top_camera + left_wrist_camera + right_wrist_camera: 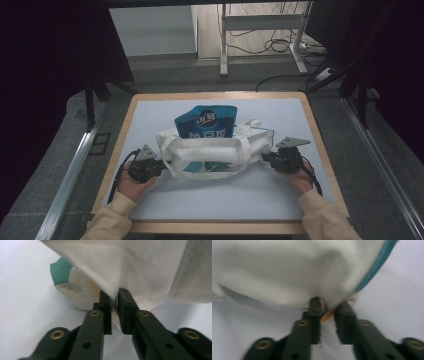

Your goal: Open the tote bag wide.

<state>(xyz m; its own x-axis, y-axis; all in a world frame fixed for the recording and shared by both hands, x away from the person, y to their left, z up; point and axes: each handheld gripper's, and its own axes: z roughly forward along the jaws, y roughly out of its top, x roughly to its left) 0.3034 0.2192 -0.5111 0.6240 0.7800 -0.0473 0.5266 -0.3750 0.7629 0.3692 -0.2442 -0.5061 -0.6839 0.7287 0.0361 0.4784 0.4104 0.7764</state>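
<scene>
A white fabric tote bag (210, 150) with teal print lies on the table, and a blue snack pouch (206, 121) sticks out of its mouth. My left gripper (159, 165) is at the bag's left edge, shut on a fold of the white fabric (113, 293). At the bag's right edge my right gripper (267, 158) is shut on the fabric (287, 270), with a bit of orange (327, 315) showing between its jaws. A teal trim (374, 267) runs along the bag in the right gripper view.
The table has a pale top (220, 195) with a wooden rim (117, 145). Metal rails (70, 170) flank it on both sides. A white desk frame (260, 22) and cables (280, 45) stand on the floor beyond the far edge.
</scene>
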